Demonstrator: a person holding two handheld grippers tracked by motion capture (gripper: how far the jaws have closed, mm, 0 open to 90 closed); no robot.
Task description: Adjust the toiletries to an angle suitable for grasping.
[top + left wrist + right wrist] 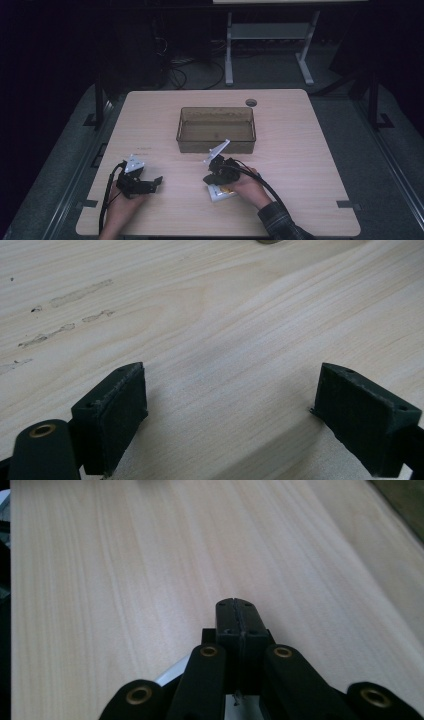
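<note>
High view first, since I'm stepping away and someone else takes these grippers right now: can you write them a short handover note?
Left gripper: open, nothing between the jaws, resting low over bare table at the near left.
Right gripper: shut, pads pressed together with nothing visible between them, near the table's middle.
Things: a white packet with yellow print lies on the table under the right hand. The brown translucent bin sits just beyond; what it contains cannot be told.
Done: nothing judged complete.
Left: likely pick up the packet and put it in the bin.
</note>
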